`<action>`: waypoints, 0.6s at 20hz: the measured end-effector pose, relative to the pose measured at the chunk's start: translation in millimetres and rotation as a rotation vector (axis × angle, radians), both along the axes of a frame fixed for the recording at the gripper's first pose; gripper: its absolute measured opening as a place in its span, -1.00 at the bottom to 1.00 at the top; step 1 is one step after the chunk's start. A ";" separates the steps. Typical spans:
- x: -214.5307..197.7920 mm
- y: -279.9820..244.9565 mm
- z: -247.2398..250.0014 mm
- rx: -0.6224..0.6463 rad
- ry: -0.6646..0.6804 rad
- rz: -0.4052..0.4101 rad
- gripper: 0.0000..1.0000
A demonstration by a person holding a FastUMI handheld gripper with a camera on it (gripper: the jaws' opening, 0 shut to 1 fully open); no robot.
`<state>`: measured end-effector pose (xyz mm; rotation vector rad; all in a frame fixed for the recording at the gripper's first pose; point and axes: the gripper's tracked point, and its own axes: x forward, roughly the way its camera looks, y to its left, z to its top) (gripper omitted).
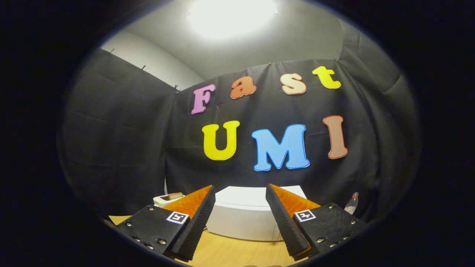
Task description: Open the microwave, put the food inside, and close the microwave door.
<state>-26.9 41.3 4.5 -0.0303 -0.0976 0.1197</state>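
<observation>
A white microwave (241,218) stands on the wooden table, straight ahead beyond my fingers, seen from above and in front; its door looks shut. My gripper (240,193) is held high and well back from it, open, with nothing between its fingers. A piece of brown food (174,195) rests on a small white dish (163,201) to the left of the microwave, partly hidden behind my left finger (193,215).
A clear bottle (351,204) stands to the right of the microwave, behind my right finger. The light wooden table (230,252) runs under the fingers. Black cloth walls close in the booth behind and to both sides.
</observation>
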 end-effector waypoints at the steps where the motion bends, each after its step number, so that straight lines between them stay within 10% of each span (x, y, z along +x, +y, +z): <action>1: -3.9 5.1 -3.8 0.006 0.000 0.024 0.77; 7: -28.8 25.8 -21.9 -0.067 -0.025 0.185 0.77; 12: -44.4 1.3 -21.8 -0.083 -0.151 0.100 0.77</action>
